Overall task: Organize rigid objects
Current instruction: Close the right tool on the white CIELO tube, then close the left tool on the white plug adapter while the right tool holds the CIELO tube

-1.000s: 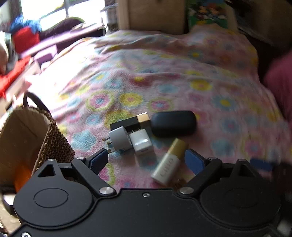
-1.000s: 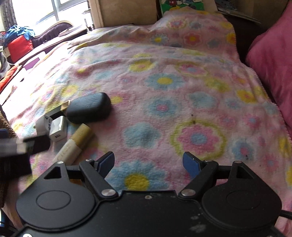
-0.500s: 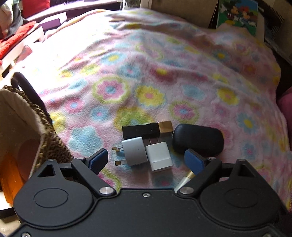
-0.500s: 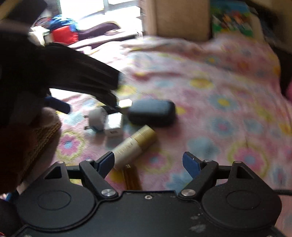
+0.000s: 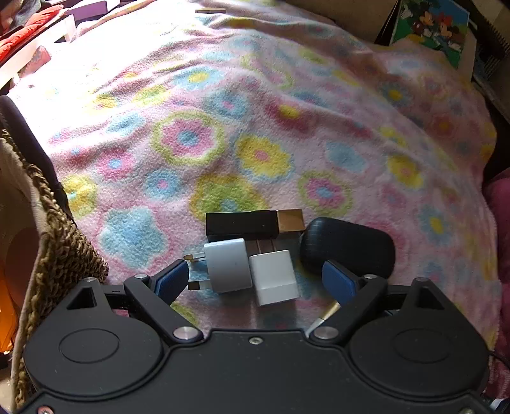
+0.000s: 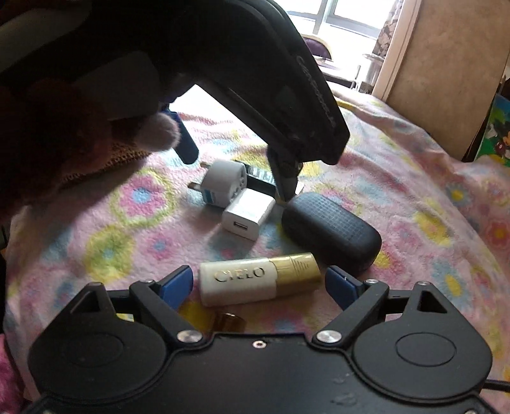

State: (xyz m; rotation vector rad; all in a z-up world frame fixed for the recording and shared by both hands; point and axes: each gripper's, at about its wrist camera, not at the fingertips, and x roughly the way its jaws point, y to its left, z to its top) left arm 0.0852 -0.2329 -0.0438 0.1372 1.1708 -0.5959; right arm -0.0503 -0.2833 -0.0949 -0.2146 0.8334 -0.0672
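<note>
Several small objects lie together on the flowered blanket. My left gripper [image 5: 255, 278] is open, its fingers on either side of a grey travel plug [image 5: 224, 264] and a white USB charger [image 5: 274, 277]. Beyond them lie a black and gold box [image 5: 251, 223] and a black case [image 5: 347, 246]. My right gripper [image 6: 258, 283] is open around a white and gold CIELO tube [image 6: 258, 281]. The right wrist view also shows the plug [image 6: 223, 183], the charger [image 6: 248, 213], the case [image 6: 331, 229] and the left gripper [image 6: 236, 172] above them.
A woven straw basket [image 5: 54, 254] with a dark handle stands at the left edge, something orange inside. A small gold cylinder [image 6: 228, 321] lies under my right gripper. A cardboard box and a cartoon picture book [image 5: 430, 28] stand at the far end of the bed.
My left gripper has come down closer over the plug and charger. My right gripper has swung left and forward, so the CIELO tube now lies between its fingers.
</note>
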